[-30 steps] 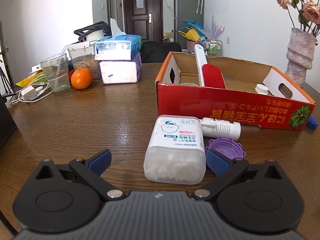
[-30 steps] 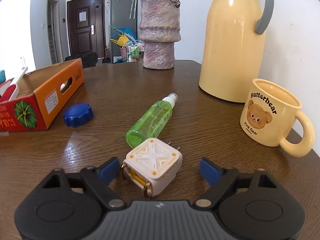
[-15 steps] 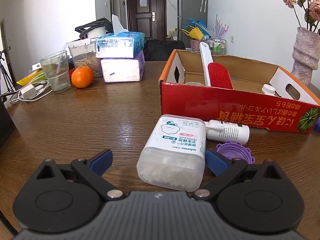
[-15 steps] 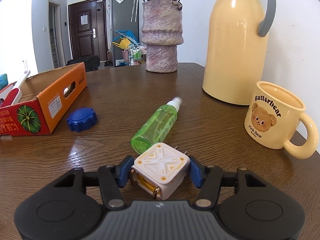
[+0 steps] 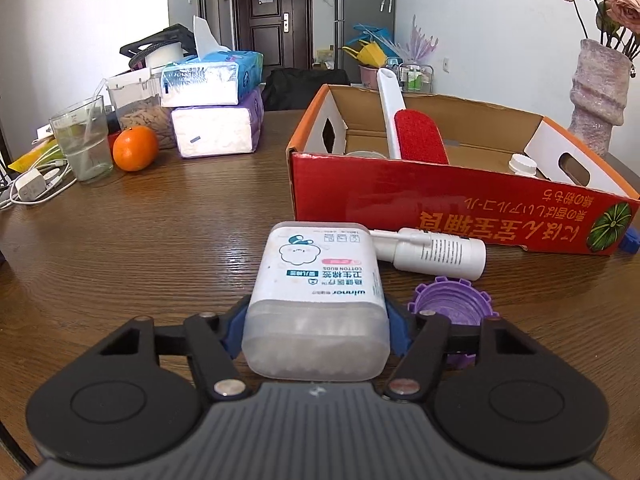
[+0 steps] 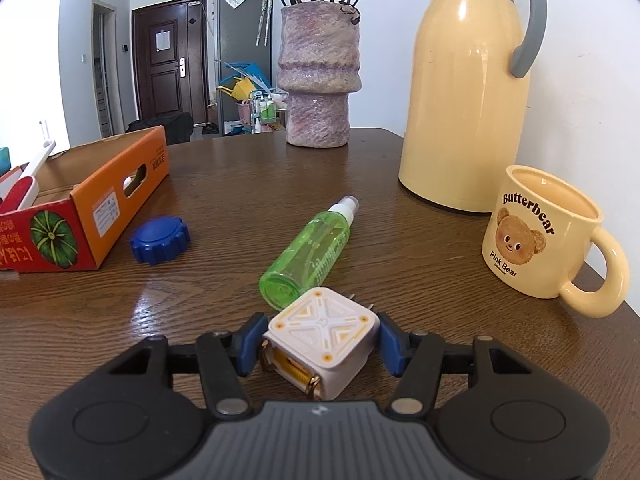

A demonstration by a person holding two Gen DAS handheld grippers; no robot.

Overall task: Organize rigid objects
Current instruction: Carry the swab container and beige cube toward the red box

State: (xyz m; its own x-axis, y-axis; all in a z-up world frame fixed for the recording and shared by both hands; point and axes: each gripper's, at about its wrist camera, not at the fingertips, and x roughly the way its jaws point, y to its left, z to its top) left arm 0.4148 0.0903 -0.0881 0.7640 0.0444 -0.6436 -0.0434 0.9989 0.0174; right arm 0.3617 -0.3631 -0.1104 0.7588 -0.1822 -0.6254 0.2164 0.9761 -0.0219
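In the left wrist view a white cotton bud box point(image 5: 316, 276) lies on the wooden table. My left gripper point(image 5: 316, 330) is closing, and its blue pads press the box's near end on both sides. Beside the box lie a white spray bottle point(image 5: 436, 254) and a purple cap point(image 5: 452, 304), in front of the red cardboard box point(image 5: 440, 208), which holds a red lint brush point(image 5: 416, 136). In the right wrist view my right gripper point(image 6: 320, 346) is shut on a white cube plug point(image 6: 324, 328). A green spray bottle point(image 6: 312, 256) and a blue cap point(image 6: 160, 240) lie beyond it.
Tissue packs point(image 5: 216, 76), an orange point(image 5: 135, 148), a glass point(image 5: 82, 140) and a charger with cables point(image 5: 30, 186) crowd the far left. On the right stand a bear mug point(image 6: 540, 232), a yellow thermos point(image 6: 464, 100) and a vase point(image 6: 318, 80).
Both grippers went from wide open to closed: the left one around the cotton bud box, the right one around the cube plug. Neither hand shifted much.
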